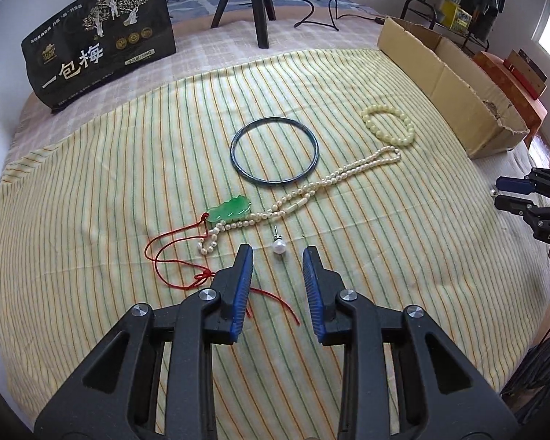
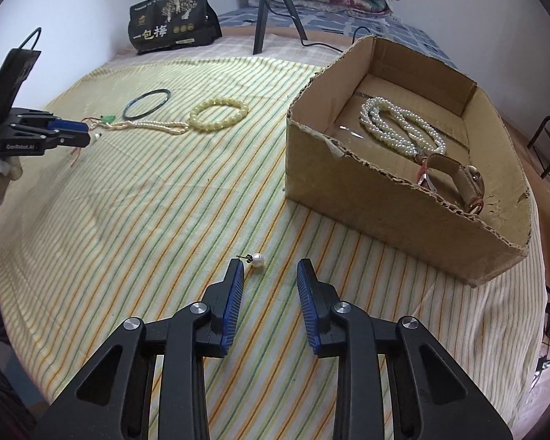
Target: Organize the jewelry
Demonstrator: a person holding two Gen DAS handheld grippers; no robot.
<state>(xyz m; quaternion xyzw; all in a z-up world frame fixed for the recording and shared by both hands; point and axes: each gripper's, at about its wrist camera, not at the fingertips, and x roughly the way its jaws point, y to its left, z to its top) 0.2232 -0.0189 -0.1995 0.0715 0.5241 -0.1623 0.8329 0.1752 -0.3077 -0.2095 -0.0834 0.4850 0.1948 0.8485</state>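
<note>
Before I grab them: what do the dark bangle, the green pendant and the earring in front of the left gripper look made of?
Bangle: thin rigid ring, dark blue-green with a gloss, likely stone or glass. Green pendant: translucent, polished, carved look, jade or glass imitation, on red cord. Earring: glossy white bead, pearl or faux pearl, on a thin dark metal post. Left gripper is open.

bangle [image 1: 274, 151] behind pearl earring [image 1: 278, 246]

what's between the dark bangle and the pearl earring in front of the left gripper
The long pearl necklace runs across that stretch, between the dark bangle and the pearl earring by the left gripper. The left wrist view shows it.
</note>
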